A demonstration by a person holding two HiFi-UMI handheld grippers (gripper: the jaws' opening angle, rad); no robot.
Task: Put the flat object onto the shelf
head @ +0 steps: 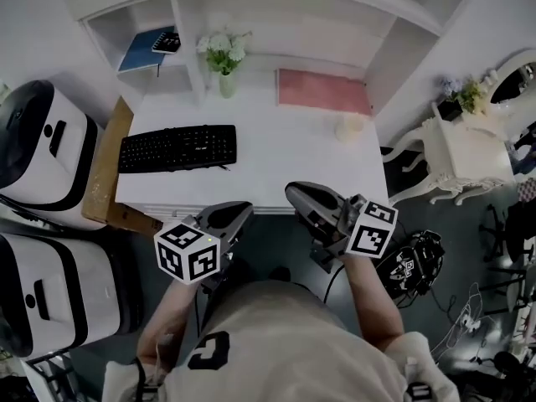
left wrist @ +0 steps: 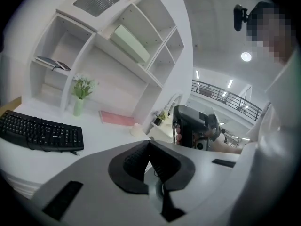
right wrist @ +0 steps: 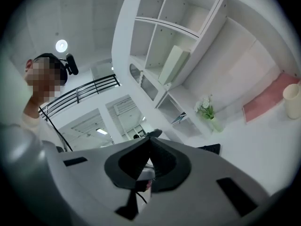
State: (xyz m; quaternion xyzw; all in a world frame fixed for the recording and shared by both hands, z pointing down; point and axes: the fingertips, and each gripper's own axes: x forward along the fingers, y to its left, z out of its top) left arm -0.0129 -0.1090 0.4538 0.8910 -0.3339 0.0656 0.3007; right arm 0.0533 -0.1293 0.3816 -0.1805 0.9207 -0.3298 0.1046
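Your left gripper [head: 241,211] and right gripper [head: 296,193] both hang off the desk's [head: 276,162] front edge, jaws closed together on nothing. The flat object [head: 322,90], pink, thin and rectangular, lies along the back edge toward the right corner, below the white shelf [head: 188,32]. A pale cup [head: 350,126] sits just before it and a black keyboard [head: 177,147] fills the front left, with smooth bare top between them.

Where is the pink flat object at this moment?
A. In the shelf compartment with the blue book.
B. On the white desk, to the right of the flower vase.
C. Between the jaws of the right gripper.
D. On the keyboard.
B: the head view shows the pink flat object lying on the white desk, at its far edge, right of the flower vase.
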